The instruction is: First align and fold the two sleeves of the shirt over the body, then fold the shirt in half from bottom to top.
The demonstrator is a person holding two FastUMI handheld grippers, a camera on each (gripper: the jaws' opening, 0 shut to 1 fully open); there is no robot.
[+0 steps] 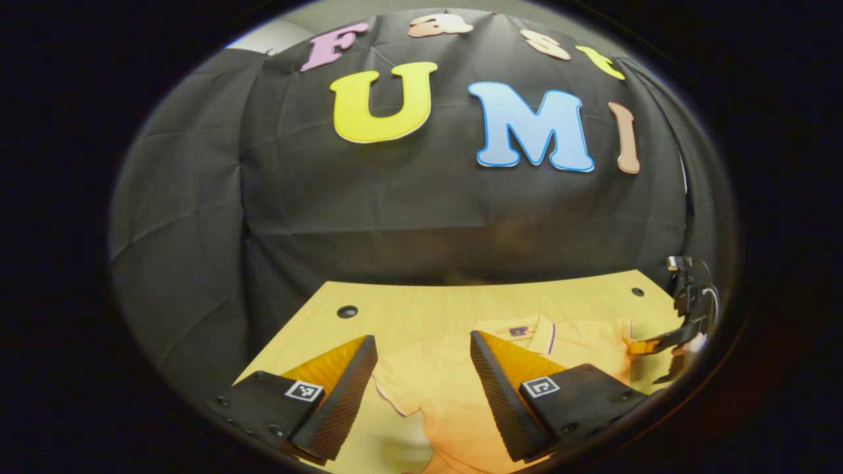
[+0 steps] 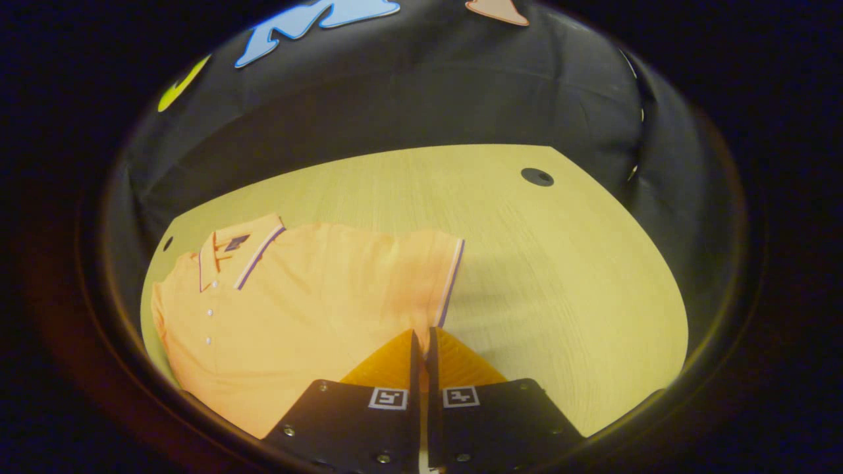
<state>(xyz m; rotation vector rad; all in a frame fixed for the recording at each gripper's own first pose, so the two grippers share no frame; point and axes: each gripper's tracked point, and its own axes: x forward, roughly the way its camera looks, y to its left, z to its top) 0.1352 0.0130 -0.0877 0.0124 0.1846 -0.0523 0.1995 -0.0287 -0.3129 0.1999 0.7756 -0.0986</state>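
An orange polo shirt [image 1: 441, 378] with purple-and-white trim lies face up on the pale wooden table [image 1: 421, 306], collar [image 1: 535, 331] toward the far side. My left gripper [image 1: 421, 337] hangs open over the shirt's near sleeve [image 1: 394, 388], with nothing between its fingers. In the right gripper view the shirt [image 2: 296, 303] spreads to the left, and its striped sleeve hem [image 2: 451, 283] runs down to my right gripper [image 2: 422, 342], which is shut on the sleeve's lower corner. The left gripper view shows that right gripper [image 1: 642, 345] at the shirt's far sleeve.
The table [image 2: 560, 276] has round dark holes near its far corners [image 1: 347, 311] [image 2: 537, 176]. Bare wood stretches to the right of the shirt in the right gripper view. The black booth wall stands close behind the table's far edge.
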